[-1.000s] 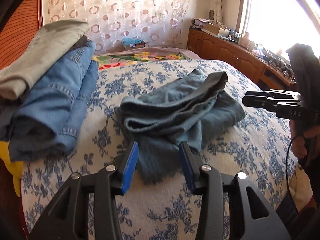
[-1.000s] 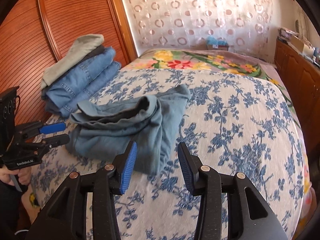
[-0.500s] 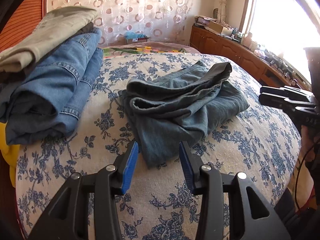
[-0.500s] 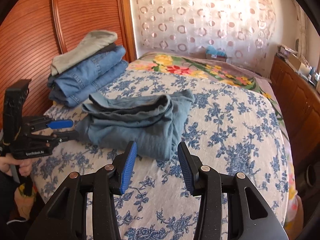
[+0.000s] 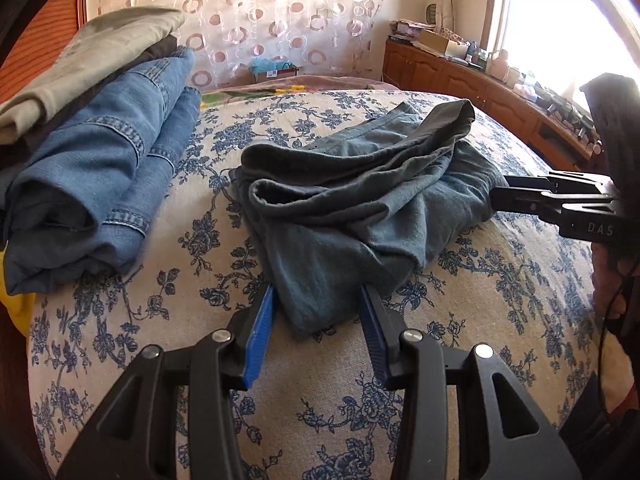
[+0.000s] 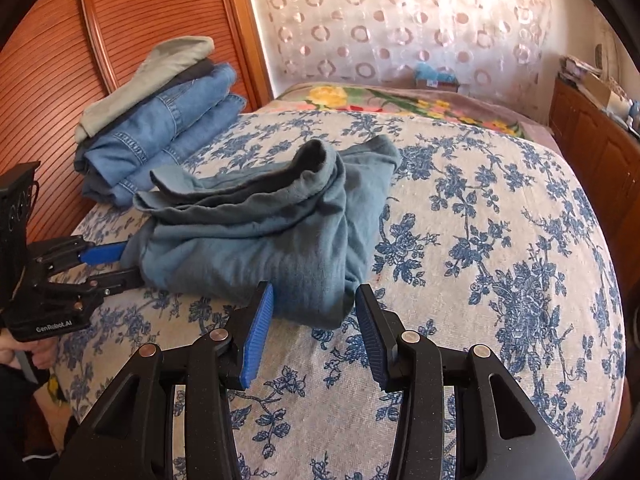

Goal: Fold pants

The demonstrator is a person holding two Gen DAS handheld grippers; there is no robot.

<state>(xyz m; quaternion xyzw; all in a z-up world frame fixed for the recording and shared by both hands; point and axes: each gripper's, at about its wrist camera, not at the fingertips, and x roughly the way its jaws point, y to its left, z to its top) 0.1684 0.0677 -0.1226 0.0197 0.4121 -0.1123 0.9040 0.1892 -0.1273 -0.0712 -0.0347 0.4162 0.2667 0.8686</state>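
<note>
Crumpled teal-grey pants (image 5: 360, 208) lie in a heap on the blue-flowered bedspread (image 5: 200, 360); they also show in the right wrist view (image 6: 256, 240). My left gripper (image 5: 318, 312) is open, its blue pads on either side of the heap's near corner. My right gripper (image 6: 314, 312) is open, its pads on either side of another near corner. Each gripper shows in the other's view: the left gripper (image 6: 116, 264) at the heap's left end, the right gripper (image 5: 504, 196) at its right end.
A stack of folded clothes, blue jeans (image 5: 100, 184) under a khaki garment (image 5: 88, 68), sits by the wooden headboard (image 6: 80, 40); the jeans also show in the right wrist view (image 6: 160, 136). A flowered blanket (image 6: 400, 100) lies further back. Wooden cabinets (image 5: 460, 84) line the window wall.
Both grippers have moved closer to the pants, from hanging back to straddling the heap's edges. Both stayed open. The pants have not moved.
</note>
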